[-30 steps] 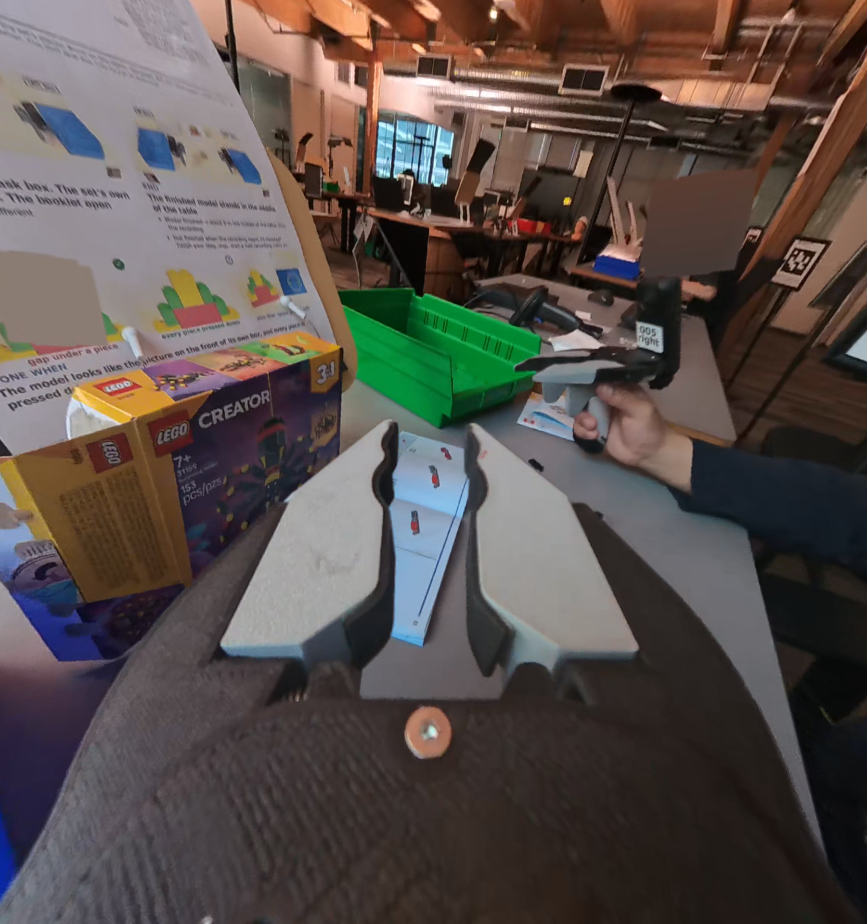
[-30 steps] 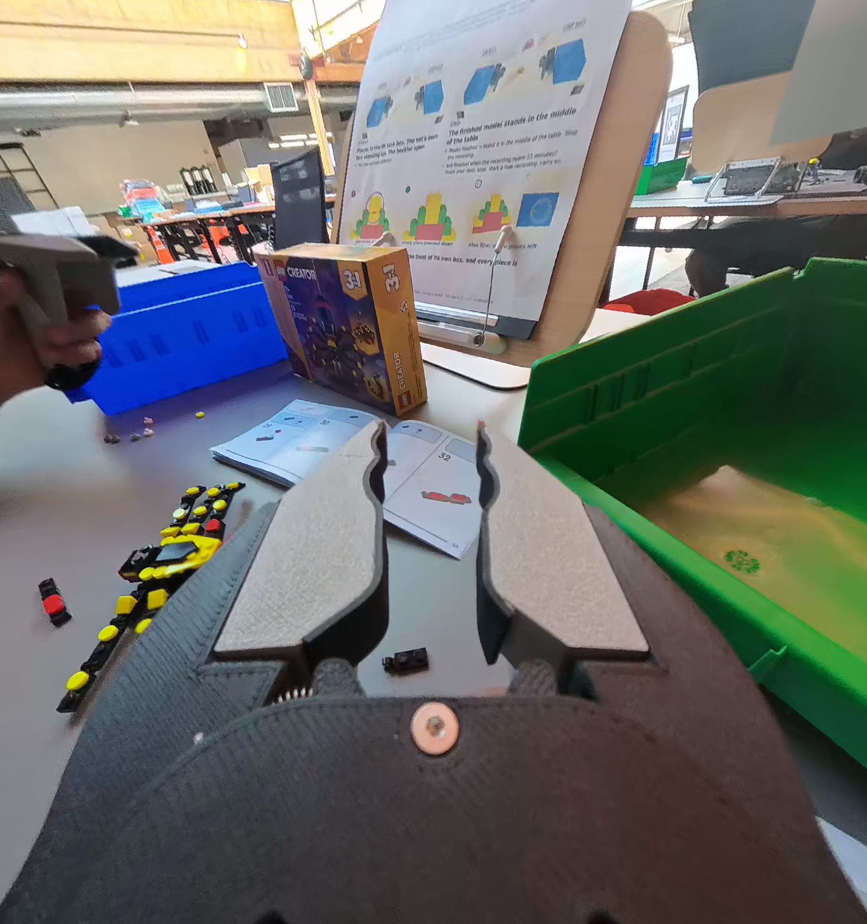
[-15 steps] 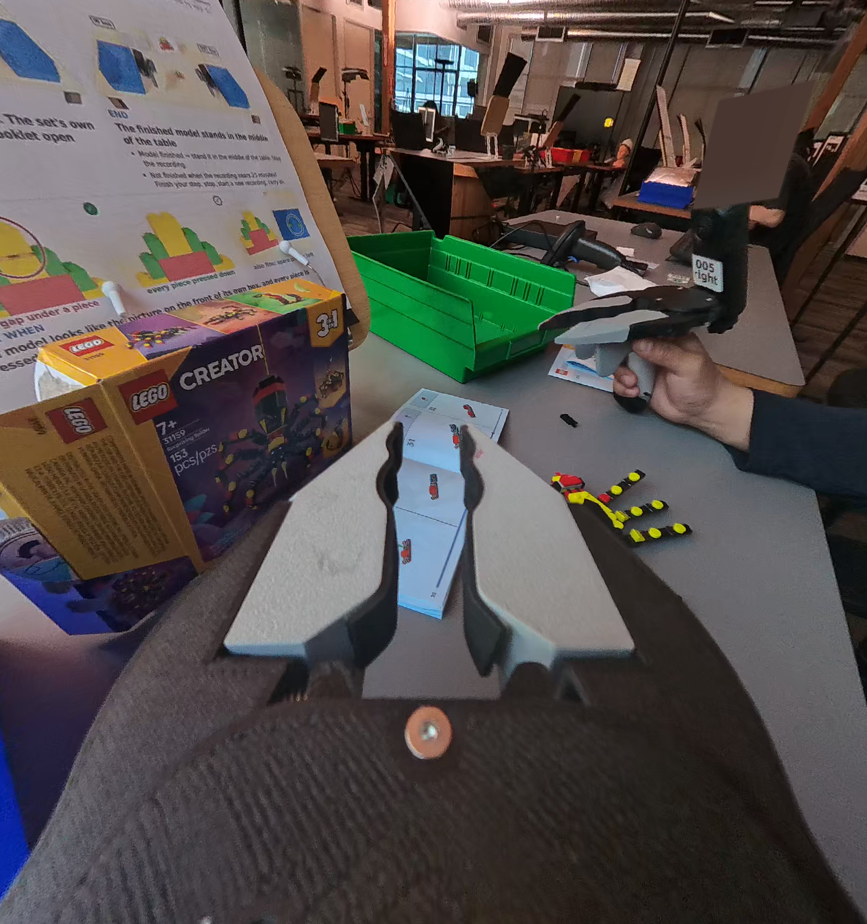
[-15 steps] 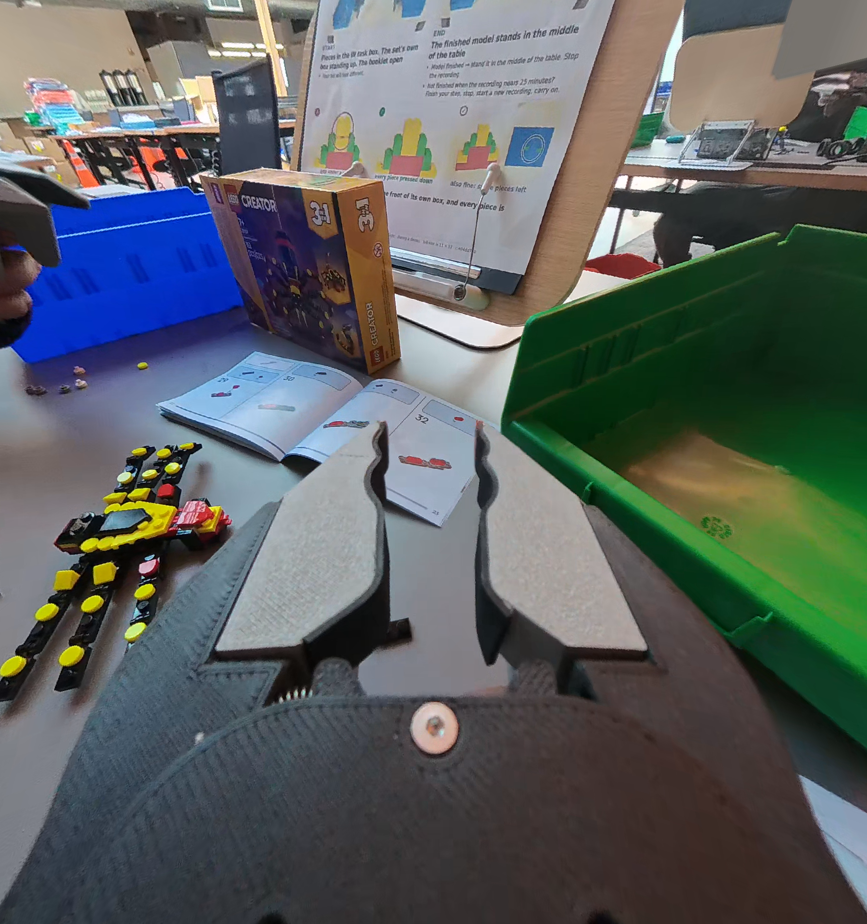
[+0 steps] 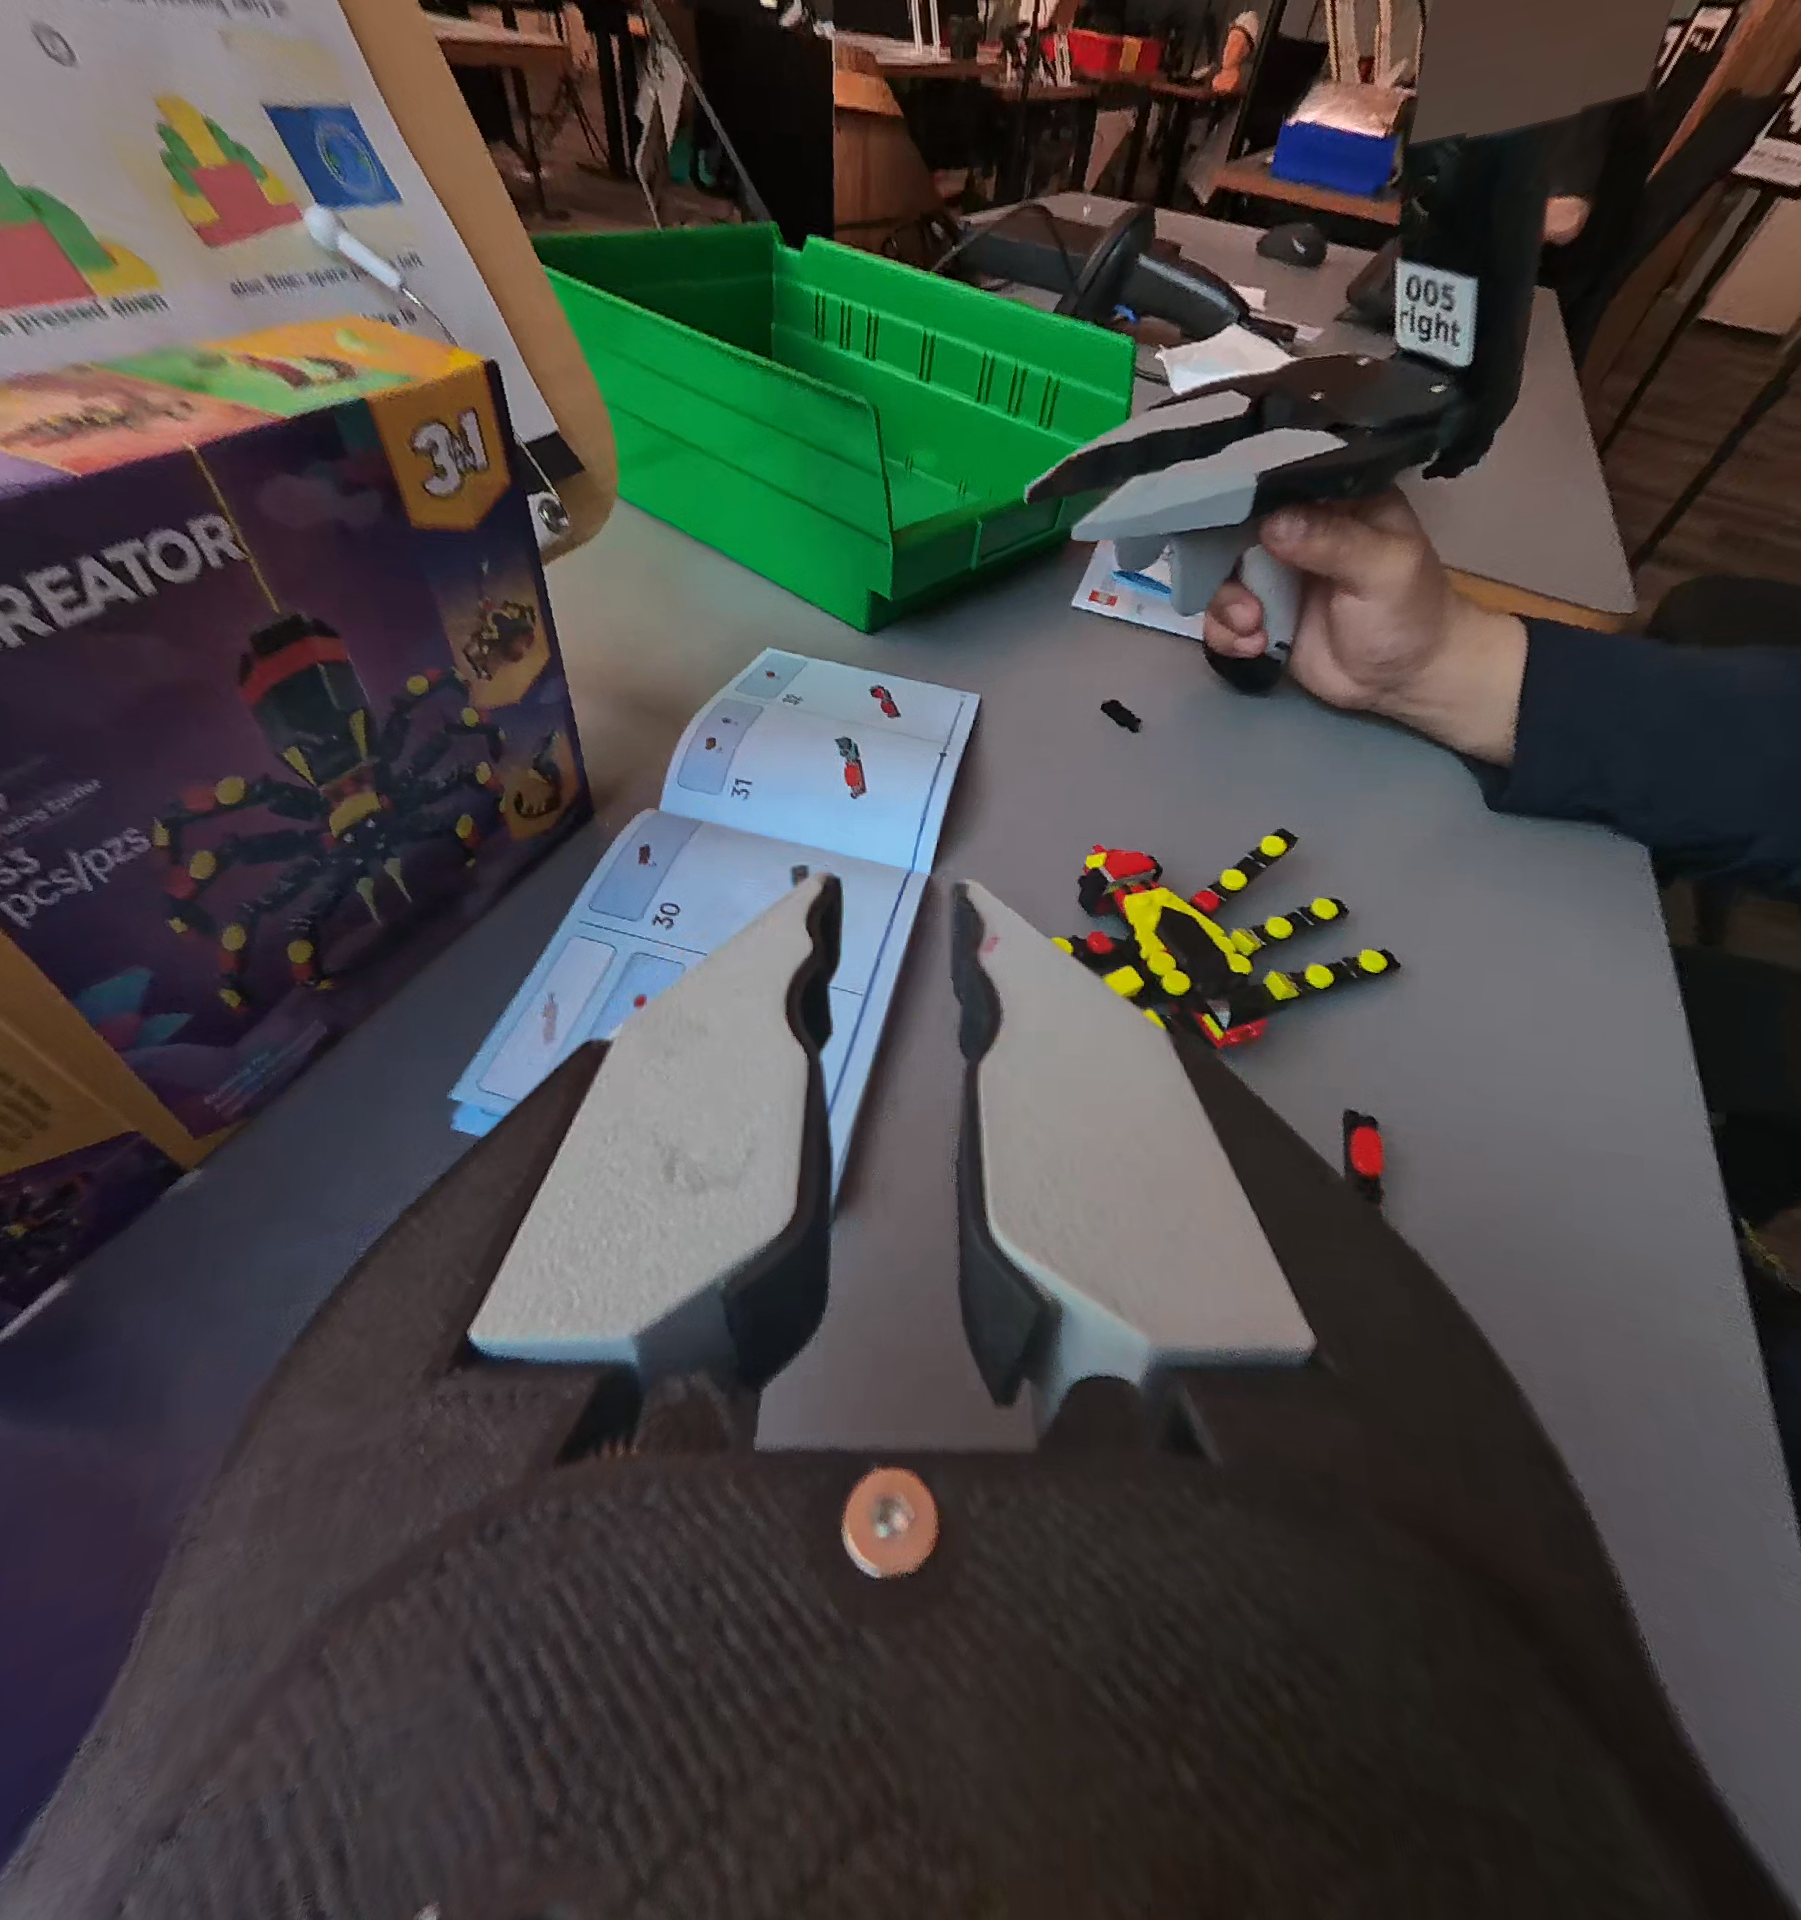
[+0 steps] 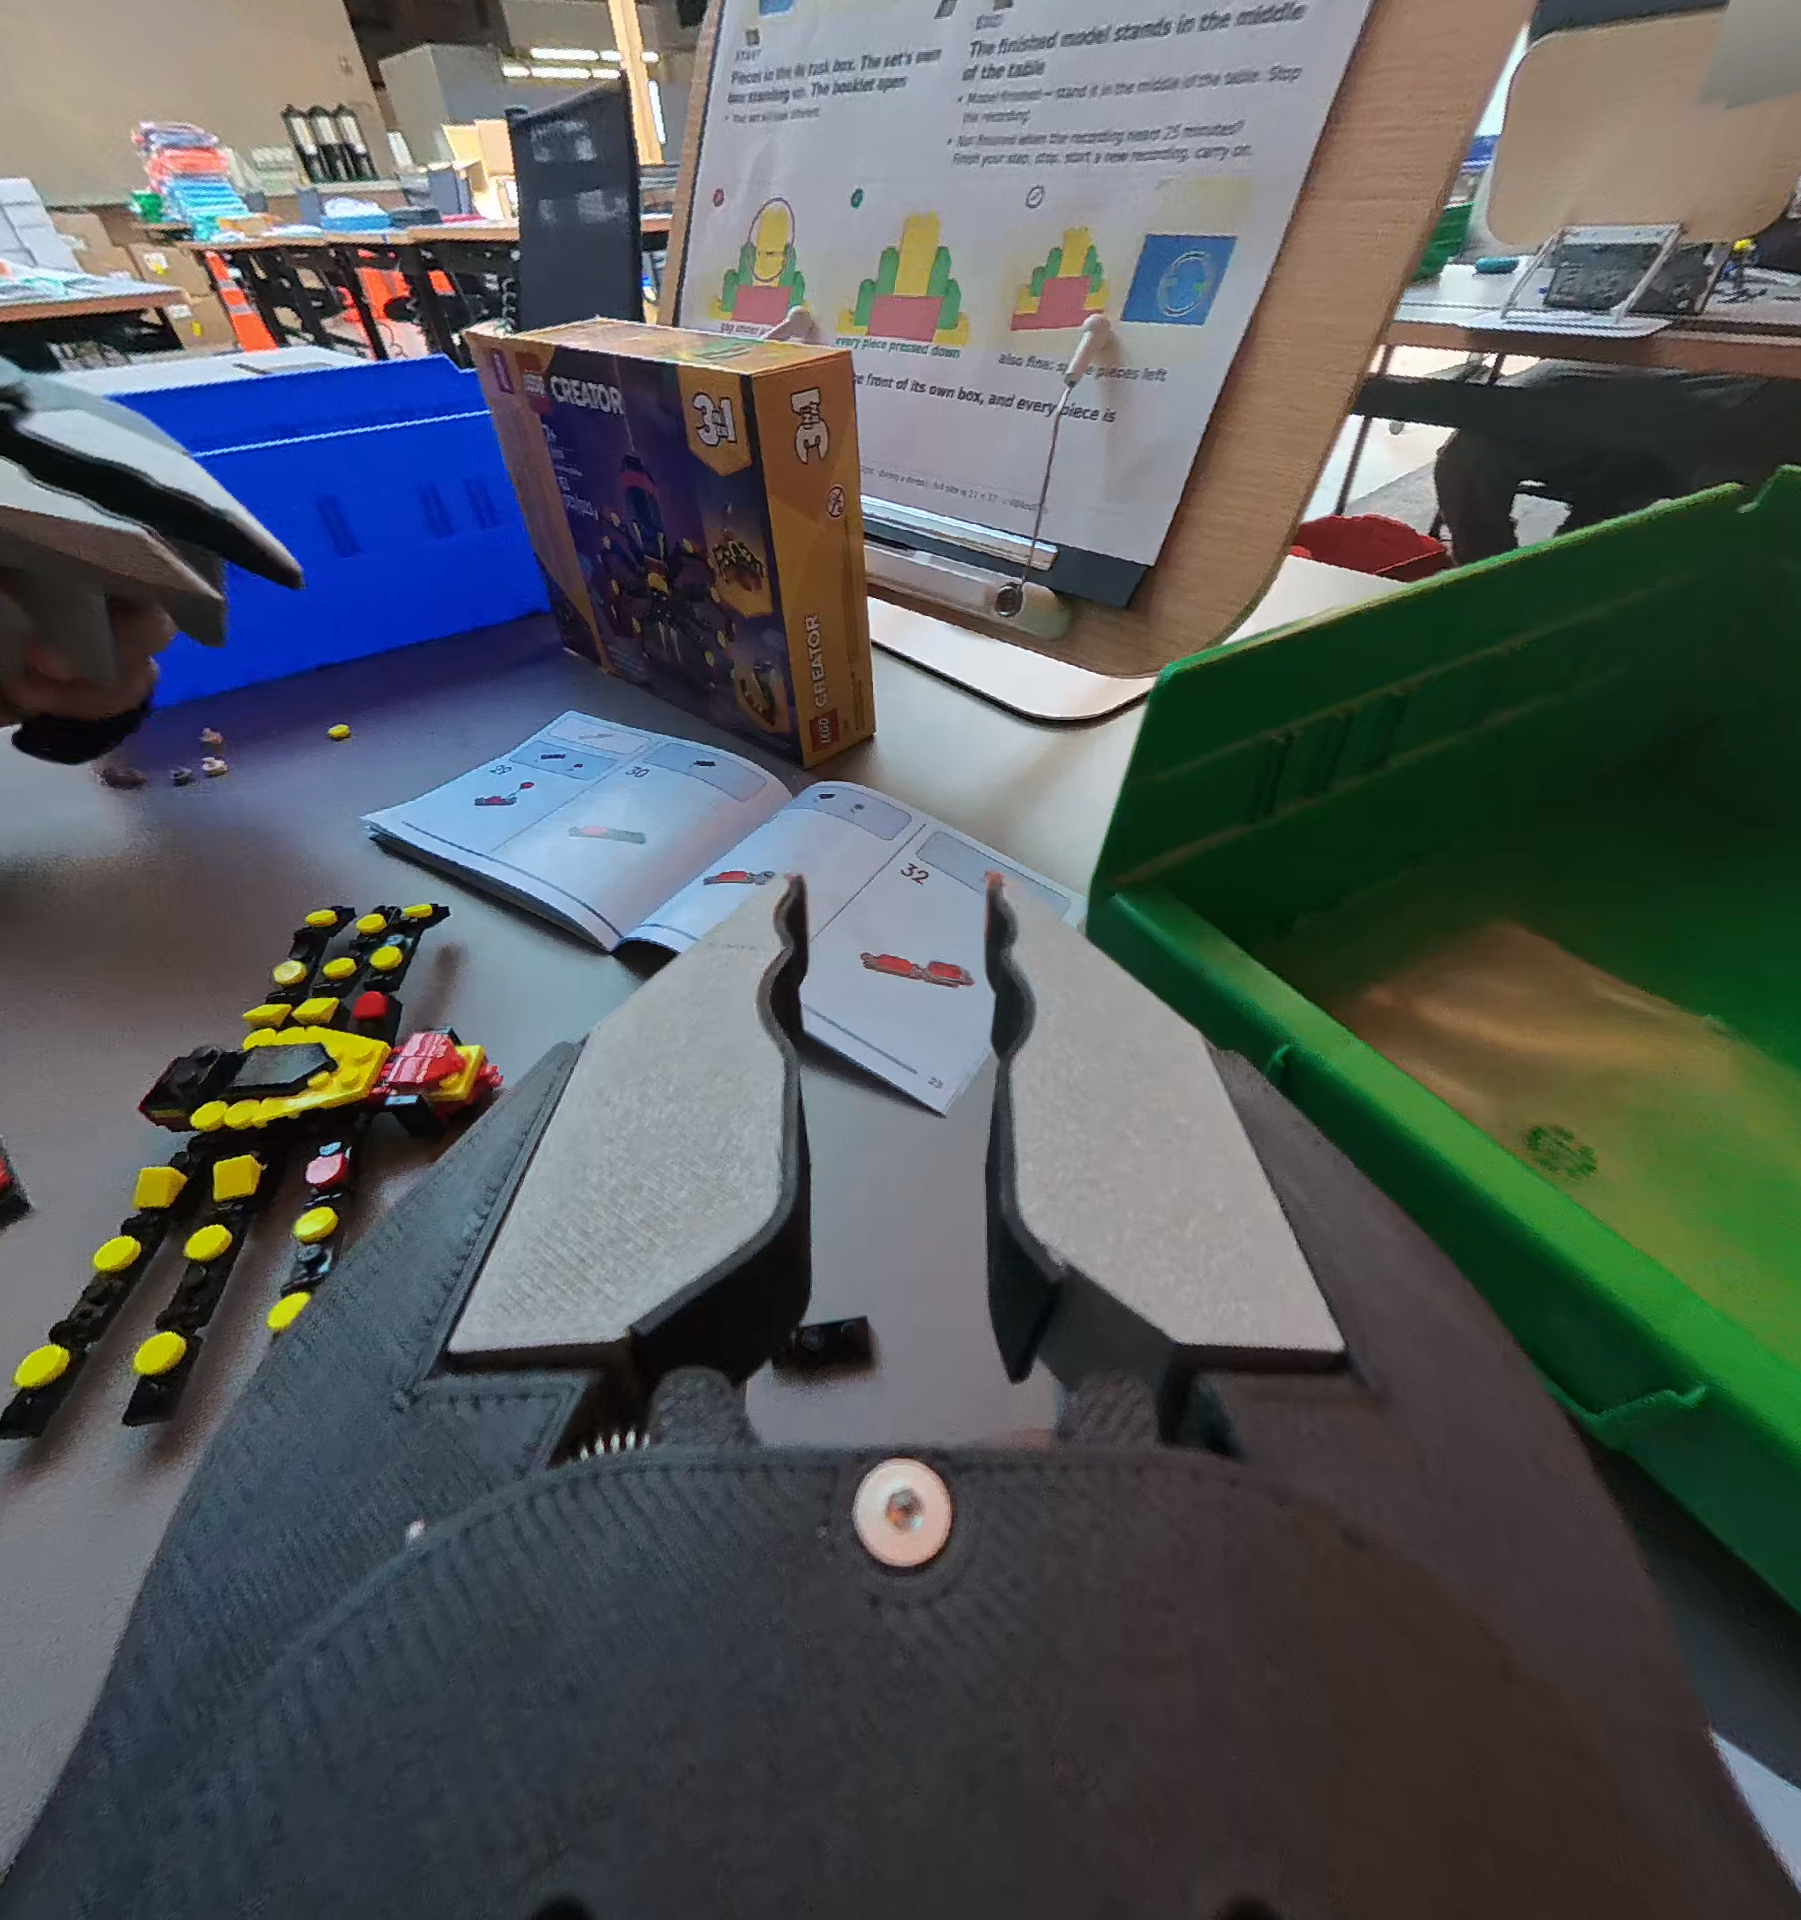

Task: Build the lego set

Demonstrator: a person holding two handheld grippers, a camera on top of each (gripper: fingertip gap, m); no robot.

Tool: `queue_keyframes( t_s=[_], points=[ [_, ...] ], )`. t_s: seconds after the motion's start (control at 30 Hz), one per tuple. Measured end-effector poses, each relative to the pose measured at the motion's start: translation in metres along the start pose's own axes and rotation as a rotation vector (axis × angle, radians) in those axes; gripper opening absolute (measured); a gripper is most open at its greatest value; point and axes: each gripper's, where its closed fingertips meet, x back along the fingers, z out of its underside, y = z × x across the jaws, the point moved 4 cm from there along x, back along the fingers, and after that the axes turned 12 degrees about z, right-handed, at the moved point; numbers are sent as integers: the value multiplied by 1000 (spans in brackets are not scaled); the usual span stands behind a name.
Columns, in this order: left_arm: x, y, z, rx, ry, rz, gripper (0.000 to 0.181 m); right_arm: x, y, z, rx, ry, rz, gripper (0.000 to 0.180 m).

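Note:
A part-built black, yellow and red spider model (image 5: 1202, 951) lies flat on the grey table (image 5: 1447, 1195); it also shows in the right wrist view (image 6: 283, 1081). The open instruction booklet (image 5: 771, 883) lies beside it, and also shows in the right wrist view (image 6: 667, 842). My left gripper (image 5: 891, 894) is open and empty above the booklet. My right gripper (image 6: 891, 894) is open and empty above the booklet's right page; a small black piece (image 6: 823, 1340) lies on the table under it. A black piece with a red stud (image 5: 1361, 1148) lies near the model.
The set's box (image 5: 221, 727) stands at the left before a wooden instruction board (image 6: 1031, 260). An empty green bin (image 6: 1550, 987) sits to the right, a blue bin (image 6: 356, 520) to the left. Small loose pieces (image 6: 179, 758) lie near the blue bin. The gap from one gripper's tips to the other's is roughly 25 cm. The small black piece (image 6: 823, 1340) lies some 10 cm from my right tips, 25 cm from my left tips. Seen from the left wrist view (image 5: 1119, 713) as well.
Both grippers have tilted down and drawn back, so the model and more of the table come into view. The left gripper's jaws stand slightly wider; the right gripper's jaws have opened wider.

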Motion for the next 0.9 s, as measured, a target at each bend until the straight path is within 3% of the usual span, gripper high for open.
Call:
queue_keyframes(
  t_s=[0.47, 0.9],
  points=[
    [-17, 3, 29, 103, 94, 88, 18, 2, 23, -4, 22, -24, -78, 29],
    [-13, -2, 21, 79, 77, 83, 18, 0, -2, -2, -76, -36, 8, 28]
  ],
)
